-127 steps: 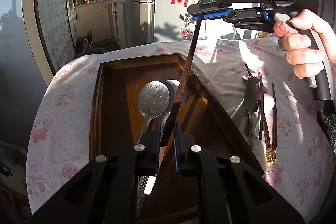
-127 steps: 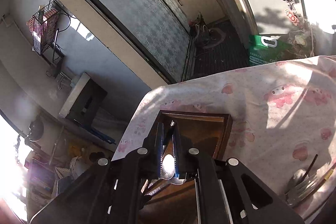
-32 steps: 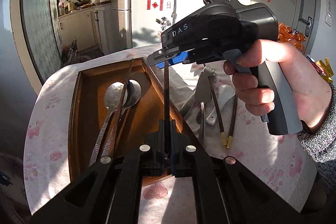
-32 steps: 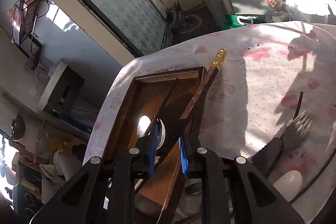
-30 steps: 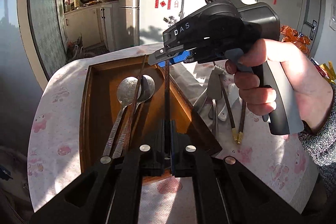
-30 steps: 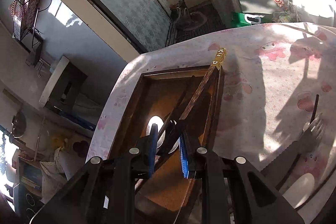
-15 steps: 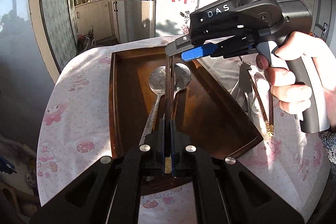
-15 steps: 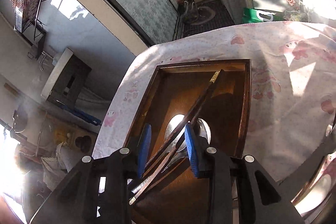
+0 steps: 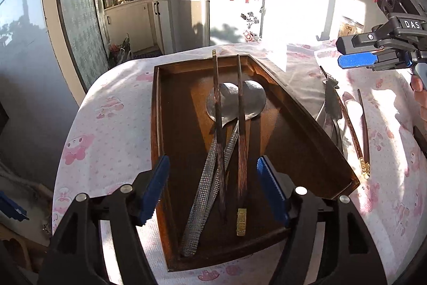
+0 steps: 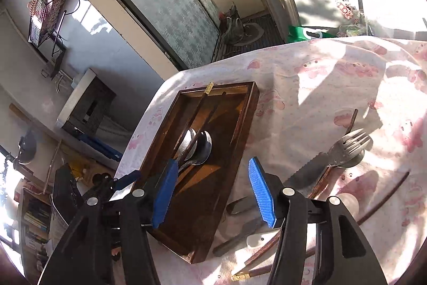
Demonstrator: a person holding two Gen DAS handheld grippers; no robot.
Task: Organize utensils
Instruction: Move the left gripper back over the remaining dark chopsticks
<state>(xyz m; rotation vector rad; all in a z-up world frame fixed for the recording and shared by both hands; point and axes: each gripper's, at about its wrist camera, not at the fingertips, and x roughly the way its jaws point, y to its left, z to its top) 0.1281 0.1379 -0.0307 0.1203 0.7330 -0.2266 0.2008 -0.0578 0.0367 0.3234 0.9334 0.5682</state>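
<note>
Two chopsticks [image 9: 241, 130] are laid in the tray [image 9: 307, 124]; both grippers — left [image 9: 213, 188], right [image 10: 212, 194] — are spread empty; the fork [image 10: 348, 147] is judged next.

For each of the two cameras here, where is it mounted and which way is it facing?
Left wrist: on the left gripper, looking down its open fingers along the wooden tray; the right gripper shows far right.
Right wrist: on the right gripper, open, looking down across the tray toward the fork.
Shared: tray, two spoons, chopsticks.
</note>
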